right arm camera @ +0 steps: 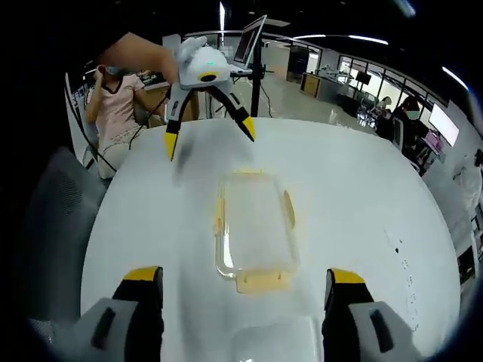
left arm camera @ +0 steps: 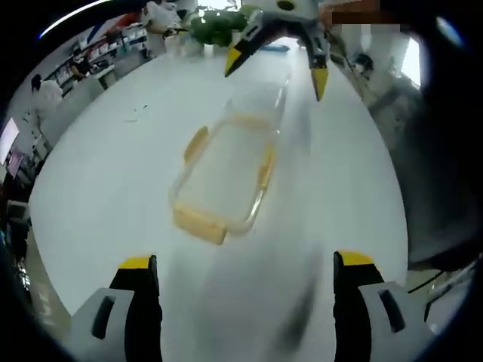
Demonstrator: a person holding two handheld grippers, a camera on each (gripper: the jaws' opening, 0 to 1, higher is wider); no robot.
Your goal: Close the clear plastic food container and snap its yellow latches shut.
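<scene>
The clear plastic container [left arm camera: 226,170] [right arm camera: 255,226] lies on the white table [left arm camera: 113,173] [right arm camera: 362,196] between the two grippers. Its yellow latches [right arm camera: 263,280] [left arm camera: 200,222] are splayed outward at the ends and sides. A clear flat piece, apparently the lid [right arm camera: 275,339], lies just beyond the container's end nearest my right gripper. My left gripper [left arm camera: 245,260] [right arm camera: 210,136] hovers open above one end, a hand holding it. My right gripper [right arm camera: 244,274] [left arm camera: 278,69] stands open over the other end. Neither gripper touches the container.
A grey chair [right arm camera: 53,226] stands at the table's edge, and a dark chair [left arm camera: 445,188] at the other side. A seated person [right arm camera: 113,98] and a monitor [right arm camera: 249,38] are behind the table. Green plants [left arm camera: 215,26] sit at the far end.
</scene>
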